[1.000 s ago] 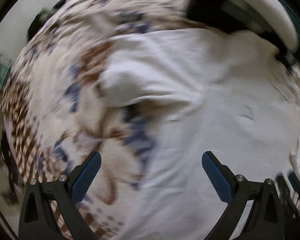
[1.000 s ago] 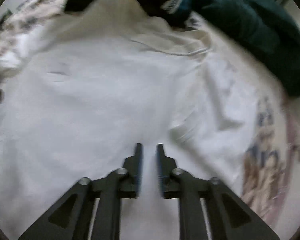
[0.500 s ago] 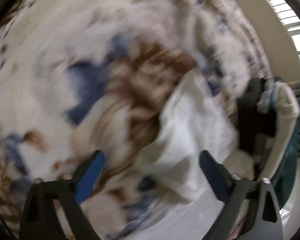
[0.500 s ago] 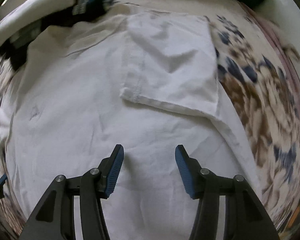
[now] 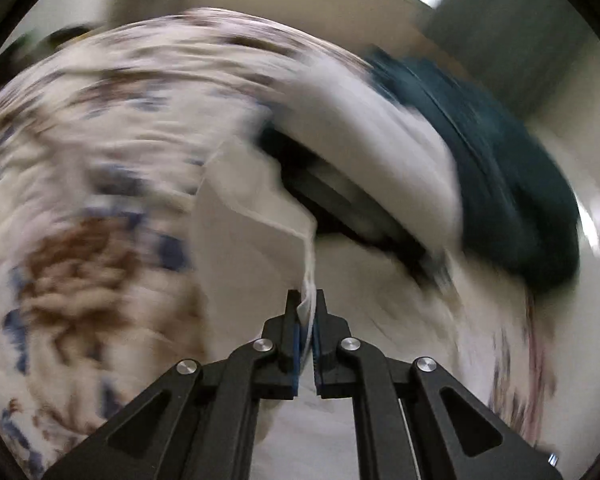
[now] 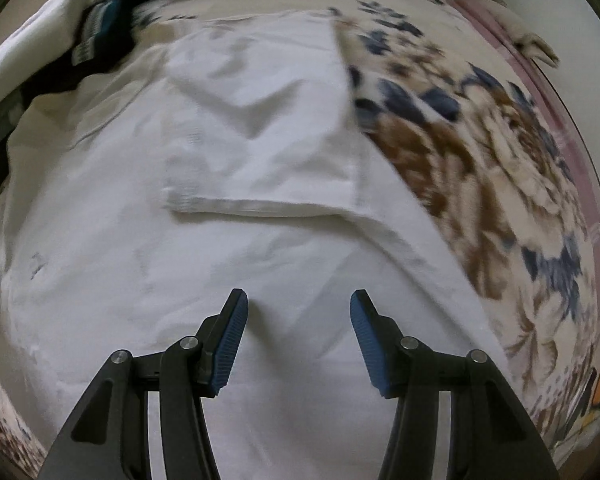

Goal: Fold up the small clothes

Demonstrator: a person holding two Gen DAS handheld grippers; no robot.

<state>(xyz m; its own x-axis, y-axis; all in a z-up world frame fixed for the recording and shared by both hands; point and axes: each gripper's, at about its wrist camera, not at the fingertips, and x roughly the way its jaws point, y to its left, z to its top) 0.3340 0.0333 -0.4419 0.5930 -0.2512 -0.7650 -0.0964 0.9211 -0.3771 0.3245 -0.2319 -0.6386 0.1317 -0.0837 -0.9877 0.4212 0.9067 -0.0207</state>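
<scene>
In the left wrist view, blurred by motion, a floral blanket (image 5: 84, 208) in cream, brown and blue fills the left half, and a white T-shirt (image 5: 252, 216) rises from it as a lifted fold of cloth. The left gripper (image 5: 307, 304) has its two fingers pressed nearly together with a thin edge of that white fabric pinched between the blue pads, the cloth running up and away from the tips to a hemmed edge. To the right of the fold lies a pile of other garments: something black, a white piece draped over it, and a dark teal garment (image 5: 500, 168) at the far right. In the right wrist view, the same pile (image 6: 80, 28) sits in the upper left corner, touching the shirt's far edge. The white T-shirt (image 6: 204, 248) lies spread flat across the middle of the blanket, with its right sleeve folded inward over the body so the sleeve hem runs across the chest. The right gripper (image 6: 299, 312) hangs over the lower part of the shirt with its fingers spread wide apart and nothing between them. The floral blanket (image 6: 500, 152) shows bare along the right side.
</scene>
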